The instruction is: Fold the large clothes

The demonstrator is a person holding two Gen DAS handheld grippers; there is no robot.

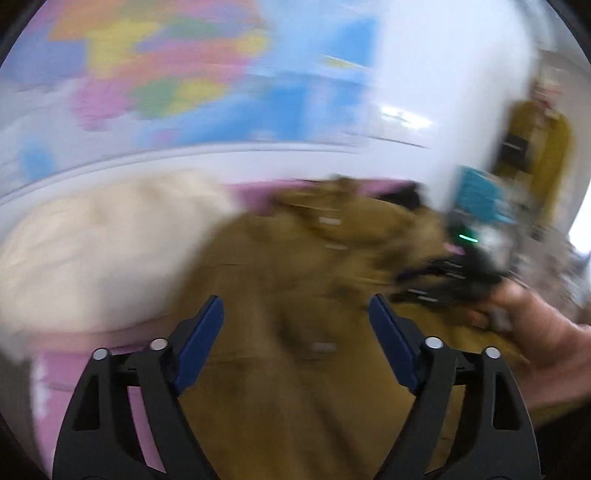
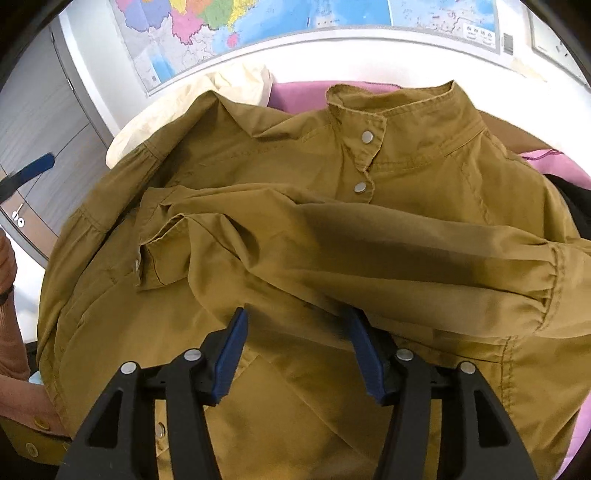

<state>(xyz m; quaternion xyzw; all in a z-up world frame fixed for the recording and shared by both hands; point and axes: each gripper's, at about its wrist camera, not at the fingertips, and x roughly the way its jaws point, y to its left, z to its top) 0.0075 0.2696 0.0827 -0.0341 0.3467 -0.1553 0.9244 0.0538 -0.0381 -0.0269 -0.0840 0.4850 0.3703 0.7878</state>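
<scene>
Mustard shirt [image 2: 332,229] lies collar at twelve o'clock, sleeve folded across; right gripper [image 2: 299,354] part-open over it, left gripper [image 1: 295,343] wide, seemingly empty (view blurred), likely repositioning.

No legible text on wall map [image 2: 258,22]

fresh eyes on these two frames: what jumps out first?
A mustard-brown snap-front shirt fills the right wrist view, one sleeve folded across its chest on a pink cover. A colourful wall map runs behind it. The right tool hovers open just over the fabric; the left wrist view is motion-blurred.
</scene>
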